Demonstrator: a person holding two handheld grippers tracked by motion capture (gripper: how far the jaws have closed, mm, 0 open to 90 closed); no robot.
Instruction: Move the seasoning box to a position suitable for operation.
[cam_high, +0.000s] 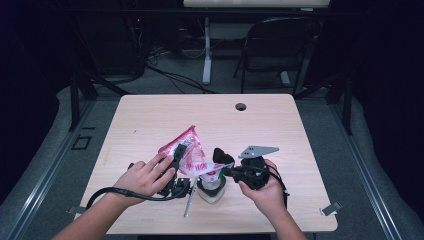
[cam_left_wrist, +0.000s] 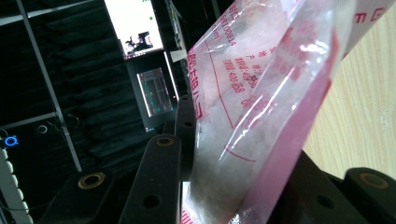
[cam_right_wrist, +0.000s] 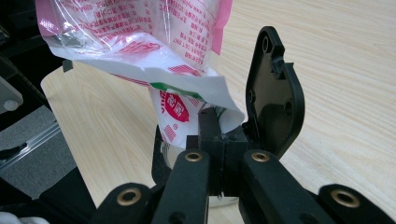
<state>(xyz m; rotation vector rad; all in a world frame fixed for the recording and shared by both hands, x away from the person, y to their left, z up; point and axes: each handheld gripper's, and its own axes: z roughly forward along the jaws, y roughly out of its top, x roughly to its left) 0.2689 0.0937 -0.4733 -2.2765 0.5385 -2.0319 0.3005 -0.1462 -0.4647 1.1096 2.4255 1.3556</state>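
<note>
Near the front of the wooden table (cam_high: 150, 115), the person held a pink-and-clear plastic bag (cam_high: 187, 150) between both tools. The left gripper (cam_high: 179, 152) pinched the bag's upper part, its jaws clamped on the film. The right gripper (cam_high: 222, 170) had its jaws pressed together on the bag's white lower edge, above a glass jar (cam_high: 210, 192).

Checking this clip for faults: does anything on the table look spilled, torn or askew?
No spill shows. The pink bag is held tilted between the left gripper and the right gripper, its mouth over a cup. A thin metal rod lies loose beside the cup.
</note>
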